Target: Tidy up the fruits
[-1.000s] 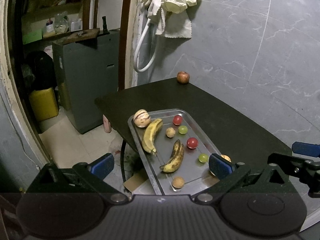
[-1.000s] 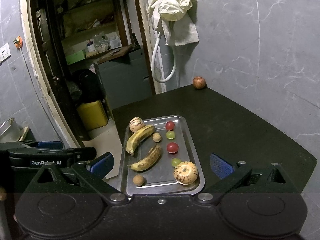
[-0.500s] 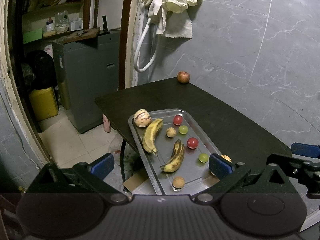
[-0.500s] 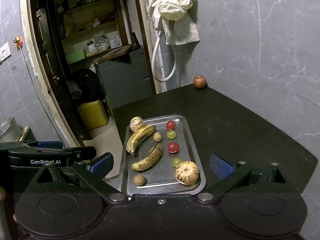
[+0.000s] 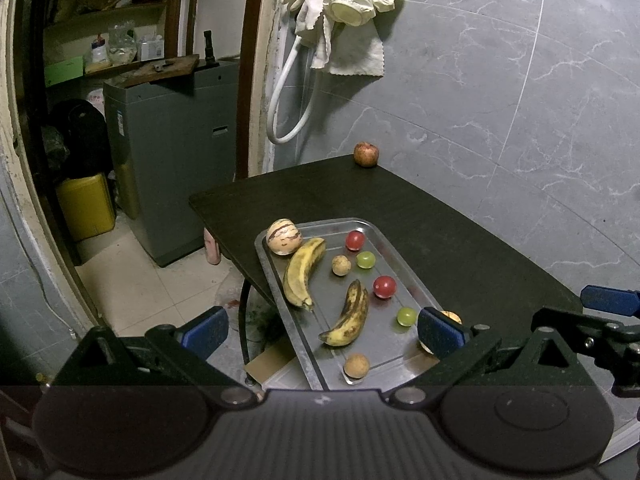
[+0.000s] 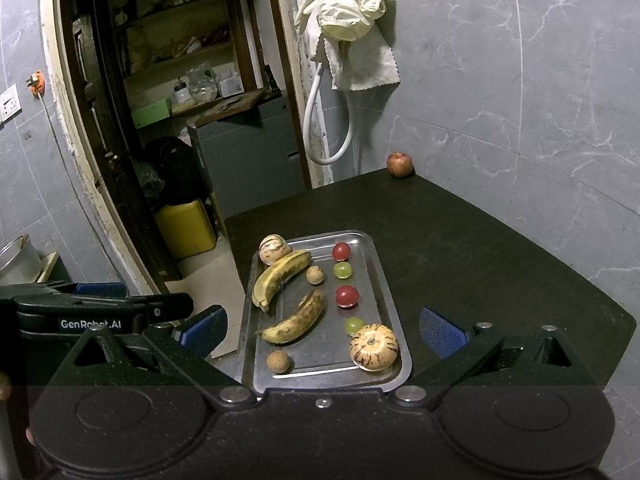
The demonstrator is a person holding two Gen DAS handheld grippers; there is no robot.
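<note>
A steel tray (image 6: 382,280) lies on the dark table (image 6: 480,264). It holds two bananas (image 6: 280,276), two striped melons (image 6: 374,347), two red fruits (image 6: 346,295), two green ones (image 6: 343,270) and two small brown ones (image 6: 278,361). A red apple (image 6: 399,164) sits alone at the table's far corner by the wall. My right gripper (image 6: 322,334) is open and empty above the tray's near end. My left gripper (image 5: 320,330) is open and empty, near the tray's left edge; the same tray (image 5: 276,280) and apple (image 5: 365,154) show there.
A grey marble wall (image 6: 520,100) bounds the table at back and right. A cloth and white hose (image 6: 348,40) hang on it. Left of the table is open floor, a grey cabinet (image 6: 248,152), a yellow can (image 6: 186,228) and a doorway.
Both grippers drifted only slightly; the fruit and the tray have not moved.
</note>
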